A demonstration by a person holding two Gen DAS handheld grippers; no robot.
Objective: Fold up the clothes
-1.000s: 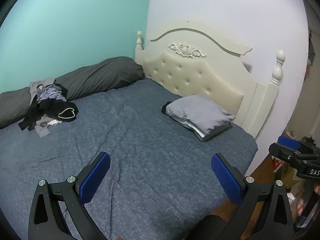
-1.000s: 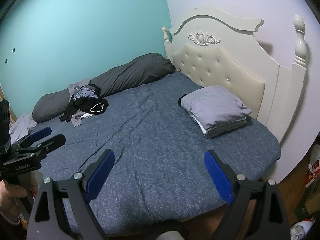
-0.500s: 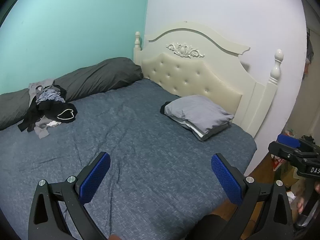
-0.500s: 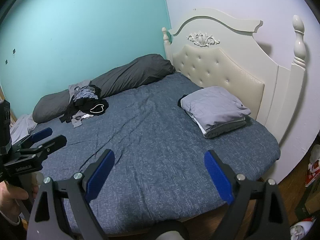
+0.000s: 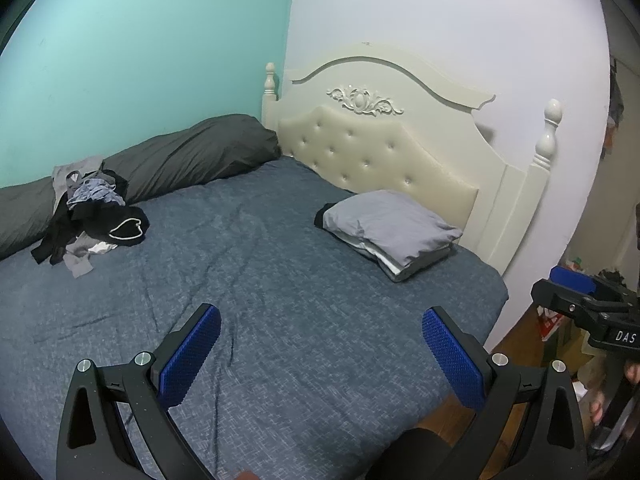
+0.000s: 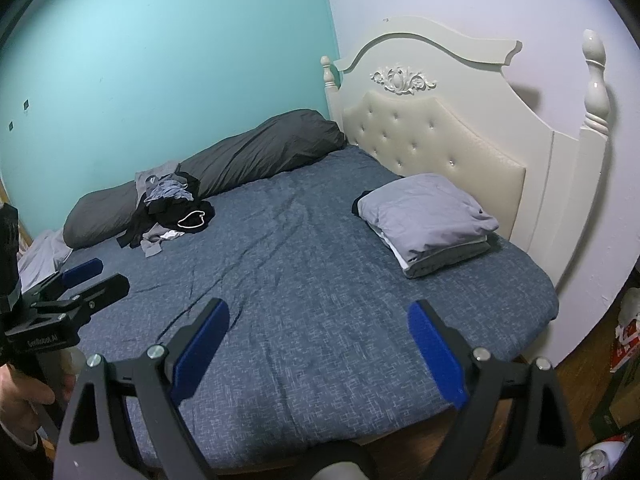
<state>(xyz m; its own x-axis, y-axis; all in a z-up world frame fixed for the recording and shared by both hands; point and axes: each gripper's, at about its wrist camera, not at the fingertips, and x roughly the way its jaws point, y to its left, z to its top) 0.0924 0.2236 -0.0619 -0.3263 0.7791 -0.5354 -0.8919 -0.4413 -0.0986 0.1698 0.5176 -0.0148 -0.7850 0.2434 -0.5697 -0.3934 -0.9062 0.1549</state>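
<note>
Blue pads on both grippers are standing wide apart with nothing between them: we are holding the left gripper (image 5: 320, 356) and the right gripper (image 6: 318, 350) above the near edge of the bed (image 5: 280, 280), empty. By our reckoning we are sitting between garments, with a finished stack (image 5: 390, 232) of folded clothes lying near the headboard (image 5: 380, 152) and the next piece not yet picked. What the next move is calling for, we judge, is a reach across the bed to the heap of unfolded clothes (image 5: 90, 216), well apart from both grippers, resting against the long dark pillow (image 5: 180, 156) by the teal wall. That heap is looking tangled: black pieces mixed with grey and a bluish one on top, limp and overlapping, so we are expecting to pull one garment free before spreading it flat on the open blue cover.
</note>
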